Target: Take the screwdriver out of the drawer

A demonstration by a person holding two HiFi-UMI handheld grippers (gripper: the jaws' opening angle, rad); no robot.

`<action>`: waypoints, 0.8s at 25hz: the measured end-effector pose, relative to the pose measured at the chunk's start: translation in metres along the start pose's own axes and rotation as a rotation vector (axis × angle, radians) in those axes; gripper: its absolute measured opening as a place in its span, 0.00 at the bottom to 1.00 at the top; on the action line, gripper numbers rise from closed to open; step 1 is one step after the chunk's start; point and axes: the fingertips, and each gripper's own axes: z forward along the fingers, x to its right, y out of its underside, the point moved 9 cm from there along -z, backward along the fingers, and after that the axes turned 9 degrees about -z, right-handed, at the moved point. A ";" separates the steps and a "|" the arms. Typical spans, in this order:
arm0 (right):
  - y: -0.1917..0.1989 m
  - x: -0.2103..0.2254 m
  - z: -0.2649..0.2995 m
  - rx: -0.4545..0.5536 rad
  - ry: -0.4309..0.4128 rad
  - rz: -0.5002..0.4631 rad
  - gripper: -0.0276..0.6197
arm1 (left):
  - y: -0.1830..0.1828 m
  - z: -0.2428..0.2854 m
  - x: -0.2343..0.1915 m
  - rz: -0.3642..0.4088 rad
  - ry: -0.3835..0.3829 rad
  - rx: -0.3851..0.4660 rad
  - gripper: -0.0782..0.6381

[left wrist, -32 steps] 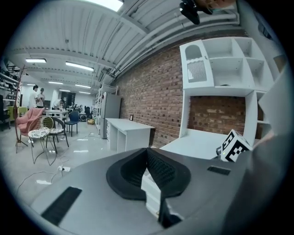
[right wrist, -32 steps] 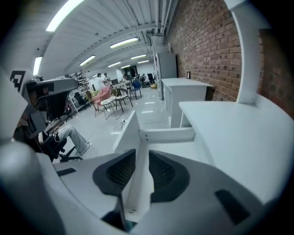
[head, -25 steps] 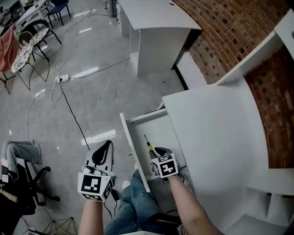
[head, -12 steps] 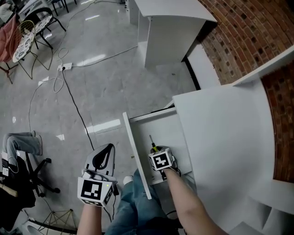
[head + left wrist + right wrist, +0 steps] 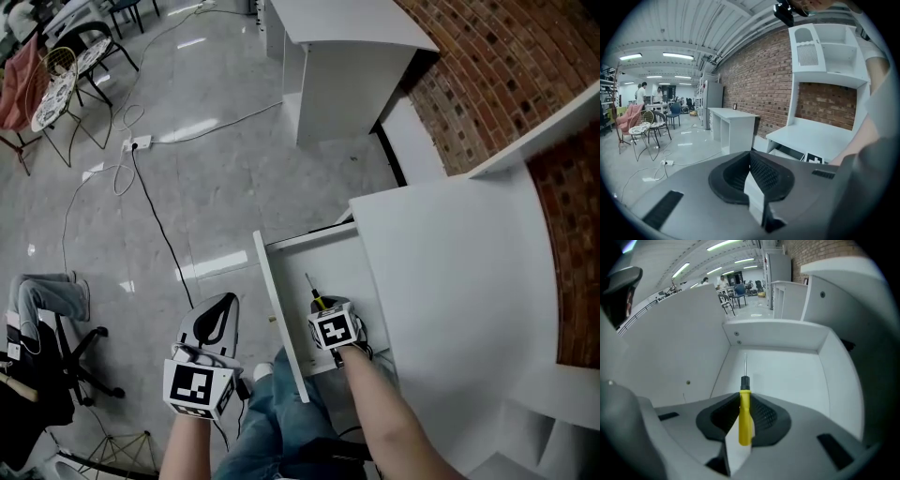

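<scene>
- Our right gripper (image 5: 326, 311) reaches into the open drawer (image 5: 342, 267), jaws clamped on the yellow handle of the screwdriver (image 5: 745, 408).
- Our left gripper (image 5: 757, 197) hangs outside the drawer, jaws closed, empty.

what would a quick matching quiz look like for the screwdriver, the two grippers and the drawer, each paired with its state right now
Things:
1. screwdriver
2. left gripper
3. right gripper
4. drawer

States:
a. pulled open
b. shut on nothing, outside the drawer
c. yellow handle clamped, shaft pointing at the drawer's far wall
d. down inside the drawer, shut on a handle

Pairs: 1-c, 2-b, 3-d, 4-a
</scene>
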 end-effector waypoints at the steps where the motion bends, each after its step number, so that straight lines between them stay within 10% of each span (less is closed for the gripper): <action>1: -0.005 0.000 -0.011 0.021 0.006 0.004 0.16 | -0.003 -0.002 0.002 0.003 0.005 0.007 0.13; 20: -0.037 -0.034 -0.242 0.484 0.207 0.015 0.16 | -0.080 -0.065 0.058 0.091 0.122 0.237 0.13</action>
